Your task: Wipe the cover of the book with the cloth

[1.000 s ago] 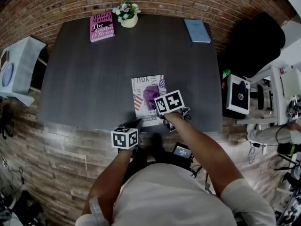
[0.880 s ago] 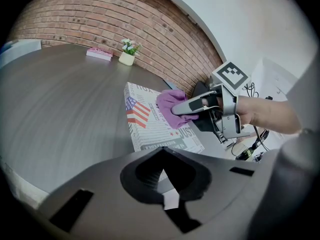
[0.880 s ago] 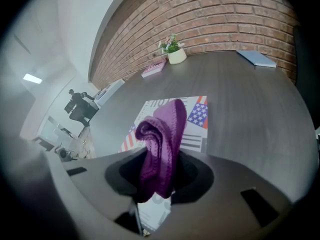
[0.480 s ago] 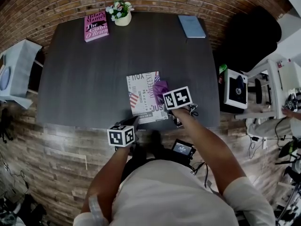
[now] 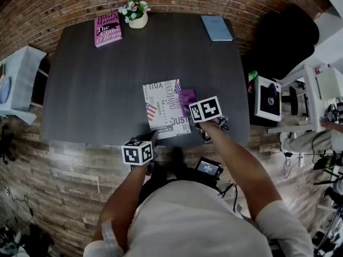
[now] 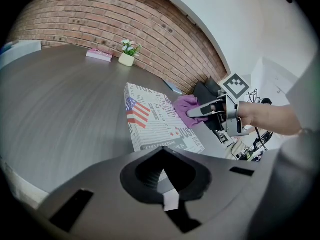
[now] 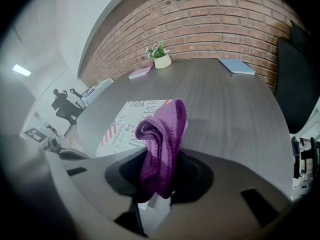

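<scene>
Right tongs (image 5: 192,101): pinching the purple cloth (image 7: 162,131). The cloth is bunched between the two jaws and a fold stands up above them. The marker cube sits just behind, with the person's forearm trailing toward the near edge.

Left tongs (image 5: 151,139): pressed together, nothing between them. The tips sit at the near left corner of the book (image 5: 165,108); contact with the book cannot be confirmed from any view.

Cloth position: at the book's right edge, about halfway along it. It partly overlaps the cover and partly lies over bare tabletop (image 5: 91,90) just beside the book.

Book: flat, cover up, near the front middle of the tabletop. The cover has white print and a flag patch on its left side. The book lies between the two tongs, with the left at its near corner and the right at its right edge.

Far edge of tabletop, well apart from the tongs:
- pink book (image 5: 107,29) at left
- small flower pot (image 5: 134,14) just beside it
- blue notebook (image 5: 216,28) at right

A brick wall stands behind.
</scene>
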`<state>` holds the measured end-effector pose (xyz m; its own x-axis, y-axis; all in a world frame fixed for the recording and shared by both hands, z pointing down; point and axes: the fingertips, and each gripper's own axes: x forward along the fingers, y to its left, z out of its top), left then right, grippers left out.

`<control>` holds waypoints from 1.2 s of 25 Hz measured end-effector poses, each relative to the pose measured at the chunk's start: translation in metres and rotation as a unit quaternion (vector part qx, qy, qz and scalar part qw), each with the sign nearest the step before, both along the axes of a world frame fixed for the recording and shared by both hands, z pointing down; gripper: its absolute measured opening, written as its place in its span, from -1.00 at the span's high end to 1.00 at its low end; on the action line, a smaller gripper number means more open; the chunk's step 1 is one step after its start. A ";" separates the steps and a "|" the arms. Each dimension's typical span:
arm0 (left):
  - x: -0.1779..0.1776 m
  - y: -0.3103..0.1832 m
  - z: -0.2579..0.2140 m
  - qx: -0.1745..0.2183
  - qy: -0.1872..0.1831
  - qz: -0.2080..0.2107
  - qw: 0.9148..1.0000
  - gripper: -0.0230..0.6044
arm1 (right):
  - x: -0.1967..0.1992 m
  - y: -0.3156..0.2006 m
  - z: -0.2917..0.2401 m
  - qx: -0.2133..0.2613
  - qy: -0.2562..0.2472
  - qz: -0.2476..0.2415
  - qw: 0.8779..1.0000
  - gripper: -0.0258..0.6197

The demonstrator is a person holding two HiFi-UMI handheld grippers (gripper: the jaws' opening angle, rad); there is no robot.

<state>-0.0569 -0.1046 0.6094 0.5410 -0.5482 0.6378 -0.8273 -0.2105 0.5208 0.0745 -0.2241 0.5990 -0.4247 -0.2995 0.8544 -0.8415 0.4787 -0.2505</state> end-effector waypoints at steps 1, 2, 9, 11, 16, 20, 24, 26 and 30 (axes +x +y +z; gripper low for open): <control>0.000 0.000 0.000 0.000 0.000 0.000 1.000 0.91 | 0.002 -0.001 0.000 0.001 0.003 0.002 1.000 0.53; 0.000 0.000 0.000 0.000 0.000 0.001 1.000 0.91 | 0.005 -0.001 -0.001 0.002 0.006 0.004 1.000 0.53; 0.000 0.000 0.000 0.002 0.000 0.006 1.000 0.91 | 0.031 -0.008 -0.008 0.019 0.038 0.031 0.999 0.54; 0.000 0.001 -0.003 0.006 0.002 0.006 1.000 0.91 | 0.032 -0.010 -0.013 0.025 0.033 0.034 0.999 0.54; 0.001 0.004 -0.013 0.025 0.021 0.002 0.999 0.90 | 0.022 -0.006 -0.021 0.030 0.019 0.028 0.999 0.54; -0.006 0.010 -0.018 0.028 0.028 -0.006 0.999 0.91 | 0.005 0.002 -0.024 0.029 0.006 0.016 0.999 0.54; -0.007 0.020 -0.021 0.024 0.045 0.002 0.999 0.91 | -0.018 0.016 -0.024 0.017 -0.018 0.002 1.000 0.53; -0.005 0.026 -0.022 0.021 0.061 0.010 0.998 0.91 | -0.031 0.024 -0.024 0.004 -0.039 -0.003 0.999 0.53; -0.004 0.034 -0.025 0.021 0.082 0.016 0.996 0.91 | -0.056 0.041 -0.021 -0.013 -0.062 -0.020 0.998 0.53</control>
